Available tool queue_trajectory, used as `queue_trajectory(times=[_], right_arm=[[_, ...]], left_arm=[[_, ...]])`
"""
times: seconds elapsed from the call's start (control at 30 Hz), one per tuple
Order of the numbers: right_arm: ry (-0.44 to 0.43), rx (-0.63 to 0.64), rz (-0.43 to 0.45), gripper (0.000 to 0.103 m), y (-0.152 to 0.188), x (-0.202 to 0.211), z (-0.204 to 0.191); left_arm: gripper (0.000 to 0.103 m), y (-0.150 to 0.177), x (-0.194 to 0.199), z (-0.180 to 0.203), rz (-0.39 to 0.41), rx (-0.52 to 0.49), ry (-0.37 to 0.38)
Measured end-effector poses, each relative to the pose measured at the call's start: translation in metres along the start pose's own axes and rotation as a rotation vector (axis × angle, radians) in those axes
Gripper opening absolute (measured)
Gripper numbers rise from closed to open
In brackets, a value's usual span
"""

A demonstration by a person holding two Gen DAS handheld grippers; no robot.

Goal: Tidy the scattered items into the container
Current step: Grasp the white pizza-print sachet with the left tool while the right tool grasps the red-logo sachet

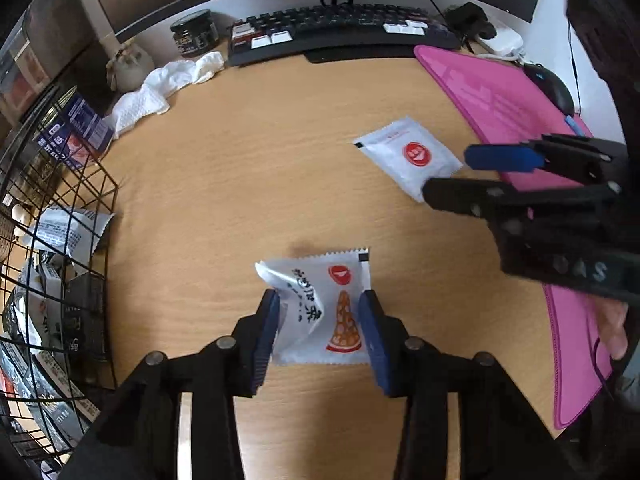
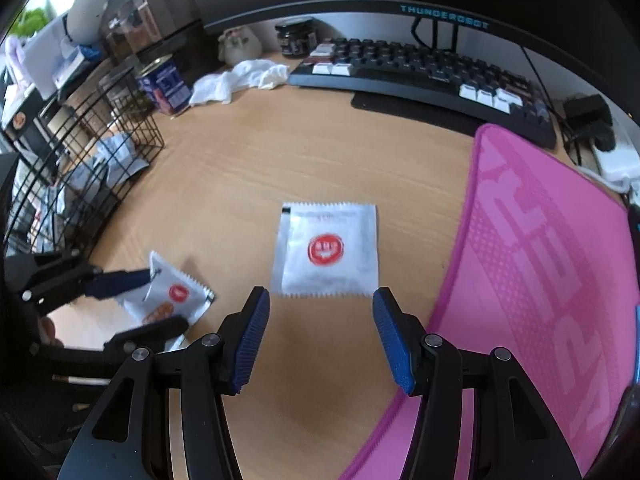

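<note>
A white snack packet with a pizza-slice picture (image 1: 320,320) lies on the wooden desk between the blue pads of my left gripper (image 1: 319,300). Both pads press its sides and its left edge buckles up. From the right wrist view the same packet (image 2: 176,296) tilts in the left gripper (image 2: 154,302). A second white packet with a red round seal (image 2: 326,248) lies flat just ahead of my right gripper (image 2: 321,296), which stands open with nothing between its fingers. In the left wrist view that gripper (image 1: 448,176) hovers at the packet's (image 1: 408,156) right corner. The black wire basket (image 1: 92,200) at the left holds several packets.
A pink mat (image 2: 540,280) covers the desk's right side, with a black mouse (image 1: 550,86) on it. A black keyboard (image 1: 340,28) and a monitor stand at the back. A white crumpled cloth (image 1: 160,88), a dark jar (image 1: 194,34) and a blue can (image 2: 164,84) sit at the back left.
</note>
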State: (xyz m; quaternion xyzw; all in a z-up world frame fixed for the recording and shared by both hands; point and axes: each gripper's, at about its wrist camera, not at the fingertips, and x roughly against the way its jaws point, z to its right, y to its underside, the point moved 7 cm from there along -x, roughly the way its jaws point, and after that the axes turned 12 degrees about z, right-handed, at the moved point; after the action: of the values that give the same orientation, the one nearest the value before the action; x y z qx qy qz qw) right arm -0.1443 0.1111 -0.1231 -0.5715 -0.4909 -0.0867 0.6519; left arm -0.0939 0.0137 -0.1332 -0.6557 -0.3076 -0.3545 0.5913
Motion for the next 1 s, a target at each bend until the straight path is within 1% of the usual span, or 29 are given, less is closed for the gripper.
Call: queue_trajectory(times=[0.2,0.27,0.37,0.43,0.47,0.5,0.57,0.63,0.7,0.8,0.87,1.0], right_arm=[[0.012,0.033,-0.003,0.055,-0.017,-0.025,-0.007],[0.045,0.059,-0.003,0.062,-0.02,-0.031,-0.008],[0.067,0.091,0.002,0.066,-0.021,-0.036,-0.009],[0.078,0.111,0.003,0.066,-0.021,-0.038,-0.01],[0.086,0.121,0.001,0.064,-0.02,-0.039,-0.011],[0.091,0.126,0.001,0.06,-0.02,-0.039,-0.011],[0.09,0.124,0.003,0.042,-0.021,-0.037,-0.011],[0.084,0.109,-0.001,0.04,-0.02,-0.036,-0.01],[0.087,0.101,0.002,0.036,-0.019,-0.034,-0.008],[0.077,0.084,0.001,0.033,-0.016,-0.03,-0.007],[0.069,0.074,0.004,0.027,-0.015,-0.026,-0.006],[0.06,0.059,0.017,0.023,-0.014,-0.016,-0.005]], left_arm=[[0.046,0.001,0.0,-0.006,0.002,0.004,0.005],[0.046,0.001,0.0,-0.006,0.003,-0.001,0.005],[0.046,0.001,0.0,-0.007,0.004,-0.001,0.012],[0.046,0.001,0.0,-0.007,0.004,0.001,0.016],[0.046,0.001,0.0,-0.007,0.004,0.001,0.016],[0.046,0.001,0.0,-0.007,0.004,0.001,0.014],[0.046,0.001,0.0,-0.007,0.004,-0.006,0.006],[0.046,0.001,0.0,-0.007,0.005,-0.012,-0.003],[0.046,0.001,0.001,-0.006,0.004,-0.018,-0.011],[0.043,0.0,0.003,-0.008,0.006,-0.019,-0.025],[0.042,0.0,0.005,-0.008,0.008,-0.022,-0.026],[0.038,-0.002,0.011,-0.01,0.019,-0.016,-0.024]])
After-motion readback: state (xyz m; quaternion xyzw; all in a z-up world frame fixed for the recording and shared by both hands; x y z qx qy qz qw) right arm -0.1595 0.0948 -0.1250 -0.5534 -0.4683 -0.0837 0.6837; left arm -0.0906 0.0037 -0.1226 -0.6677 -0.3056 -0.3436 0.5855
